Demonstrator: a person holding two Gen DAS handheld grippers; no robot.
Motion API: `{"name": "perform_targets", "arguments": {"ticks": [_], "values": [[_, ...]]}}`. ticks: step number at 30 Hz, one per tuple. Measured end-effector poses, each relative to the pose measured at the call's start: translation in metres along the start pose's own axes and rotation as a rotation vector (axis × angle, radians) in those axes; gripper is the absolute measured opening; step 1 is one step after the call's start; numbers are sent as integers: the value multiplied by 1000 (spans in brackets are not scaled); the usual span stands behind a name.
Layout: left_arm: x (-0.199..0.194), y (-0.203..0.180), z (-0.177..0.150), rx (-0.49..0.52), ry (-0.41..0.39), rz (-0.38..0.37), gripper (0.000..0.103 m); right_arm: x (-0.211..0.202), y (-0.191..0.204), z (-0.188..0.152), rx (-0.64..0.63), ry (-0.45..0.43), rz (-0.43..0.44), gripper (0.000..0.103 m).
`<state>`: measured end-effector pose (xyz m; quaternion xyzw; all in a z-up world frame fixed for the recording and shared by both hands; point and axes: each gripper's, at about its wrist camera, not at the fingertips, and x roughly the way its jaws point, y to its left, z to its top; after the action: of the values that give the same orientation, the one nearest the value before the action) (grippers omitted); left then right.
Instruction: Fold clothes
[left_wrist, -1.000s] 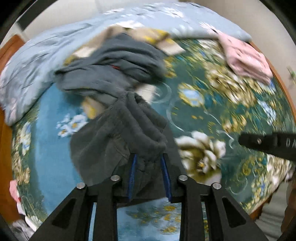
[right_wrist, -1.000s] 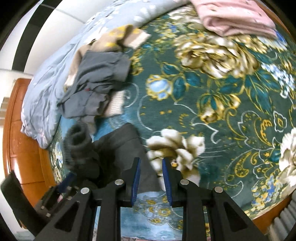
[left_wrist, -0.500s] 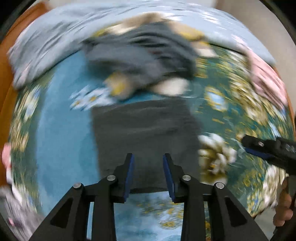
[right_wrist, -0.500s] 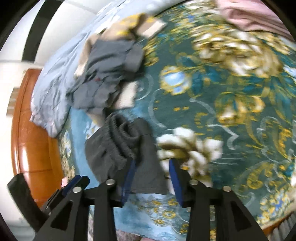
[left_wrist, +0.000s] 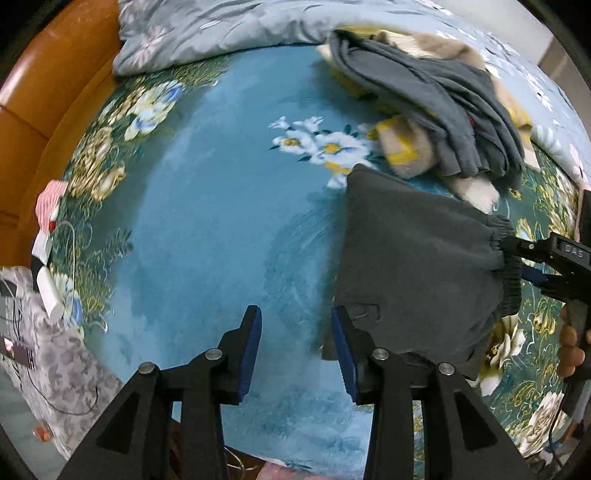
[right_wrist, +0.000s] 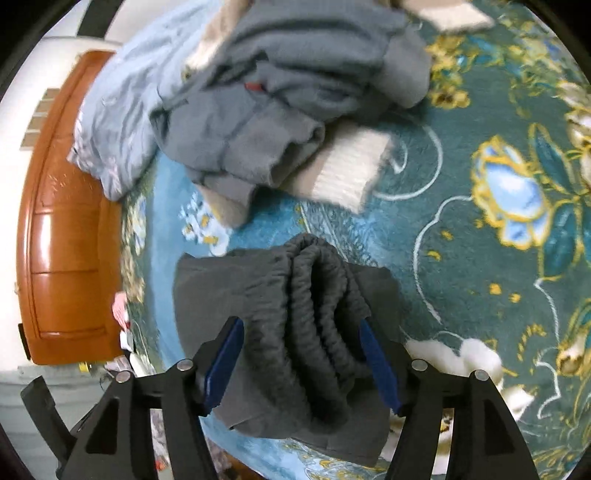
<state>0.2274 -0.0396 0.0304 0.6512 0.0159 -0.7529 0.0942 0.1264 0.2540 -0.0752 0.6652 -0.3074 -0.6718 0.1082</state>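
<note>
Shorts (left_wrist: 417, 266), dark grey and folded, lie on the floral blanket (left_wrist: 207, 206) near the bed's front edge, the elastic waistband (right_wrist: 317, 314) bunched between the right gripper's (right_wrist: 303, 358) wide-spread fingers. Left gripper (left_wrist: 295, 343) hovers with fingers wide, holding nothing, beside the shorts' left edge. Bare blanket stretches leftward; a clothes pile (left_wrist: 436, 96) sits behind.

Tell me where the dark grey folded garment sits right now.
The dark grey garment lies on the floral blanket, right of the left hand-held gripper in its view, just below the clothes pile; the right hand-held gripper straddles its elastic waistband.
</note>
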Motion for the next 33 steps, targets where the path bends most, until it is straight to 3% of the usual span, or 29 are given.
{"name": "perform_targets", "arguments": {"ticks": [5, 7, 8, 12, 17, 23, 25, 28, 32, 33], "values": [[10, 4, 0, -38, 32, -17, 40, 1, 7, -8, -10, 29, 37, 66], [14, 5, 0, -54, 45, -23, 40, -1, 11, -13, -20, 38, 54, 52], [15, 4, 1, -57, 49, -29, 40, -3, 14, -16, -29, 42, 66, 40], [18, -4, 8, -49, 51, -51, 40, -16, 26, -37, -38, 63, 125, 28], [18, -14, 18, -24, 45, -73, 40, -39, 1, -67, 147, 11, 400, 24], [23, -22, 24, -4, 64, -81, 40, -3, -59, -77, 316, 38, 159, 24], [24, -24, 24, -7, 66, -96, 40, -4, -61, -74, 332, 32, 169, 25], [28, -30, 23, 10, 74, -118, 40, -16, -42, -69, 230, 39, 101, 29], [32, -42, 27, 46, 76, -161, 40, -44, -23, -66, 113, -28, -79, 29], [34, -46, 29, 57, 77, -174, 40, -51, -18, -62, 92, -51, -91, 29]]}}
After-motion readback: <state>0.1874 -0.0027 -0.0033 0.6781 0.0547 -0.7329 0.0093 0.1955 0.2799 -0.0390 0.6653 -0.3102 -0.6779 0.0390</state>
